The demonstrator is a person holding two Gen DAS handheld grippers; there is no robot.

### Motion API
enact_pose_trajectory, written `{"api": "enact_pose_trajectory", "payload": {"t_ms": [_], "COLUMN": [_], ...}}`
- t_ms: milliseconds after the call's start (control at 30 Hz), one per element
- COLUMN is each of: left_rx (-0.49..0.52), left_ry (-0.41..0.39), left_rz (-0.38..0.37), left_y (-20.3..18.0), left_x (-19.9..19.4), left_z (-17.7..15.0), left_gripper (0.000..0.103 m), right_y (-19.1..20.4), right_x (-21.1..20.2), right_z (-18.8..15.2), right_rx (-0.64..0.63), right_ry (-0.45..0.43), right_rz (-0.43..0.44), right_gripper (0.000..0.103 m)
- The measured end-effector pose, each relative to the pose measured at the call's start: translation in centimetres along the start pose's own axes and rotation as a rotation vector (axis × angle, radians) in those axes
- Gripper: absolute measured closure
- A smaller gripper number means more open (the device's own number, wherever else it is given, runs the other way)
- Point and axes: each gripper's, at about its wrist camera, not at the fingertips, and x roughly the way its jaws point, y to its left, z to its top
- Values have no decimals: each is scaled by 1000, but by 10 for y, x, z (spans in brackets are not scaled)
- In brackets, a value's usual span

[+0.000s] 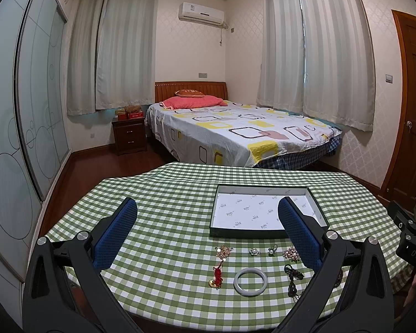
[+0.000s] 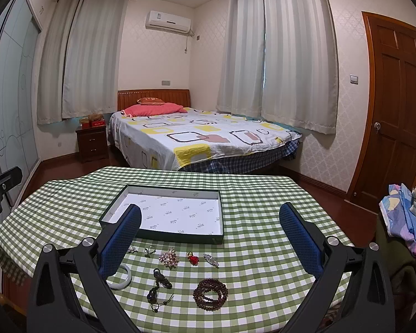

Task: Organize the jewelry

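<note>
Jewelry pieces (image 1: 251, 277) are laid on the checked tablecloth (image 1: 166, 194) before the shallow tray (image 1: 266, 234); the left gripper (image 1: 208, 233) is held wide apart, empty, above them. From the right wrist, the right gripper (image 2: 209, 234) is likewise spread wide, touching nothing, over a bead bracelet (image 2: 210, 293); a bed (image 2: 202, 138) stands beyond.

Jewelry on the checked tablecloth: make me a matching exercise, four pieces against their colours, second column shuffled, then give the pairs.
Column one:
1. bangle
2. bead bracelet
3. knotted tassel charm
4. cord pendant

Column two:
A. red with a gold piece
B. pale grey-white
C. black cord
D. dark reddish-brown

Pairs: 1-B, 2-D, 3-A, 4-C. All four lie on the tablecloth, in front of the tray, which holds no jewelry.
</note>
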Motion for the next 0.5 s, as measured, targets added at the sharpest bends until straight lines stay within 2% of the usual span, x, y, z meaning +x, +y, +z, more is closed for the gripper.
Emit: {"api": "enact_pose_trajectory", "payload": {"t_ms": [500], "left_rx": [5], "left_ry": [14], "left_rz": [-6], "left_y": [-4], "left_x": [5], "left_z": [-6], "left_gripper": [4], "right_y": [-2], "right_x": [6], "right_z": [-10], "right_rx": [21], "right_ry": [0], "right_rz": [24], "right_gripper": [6]}}
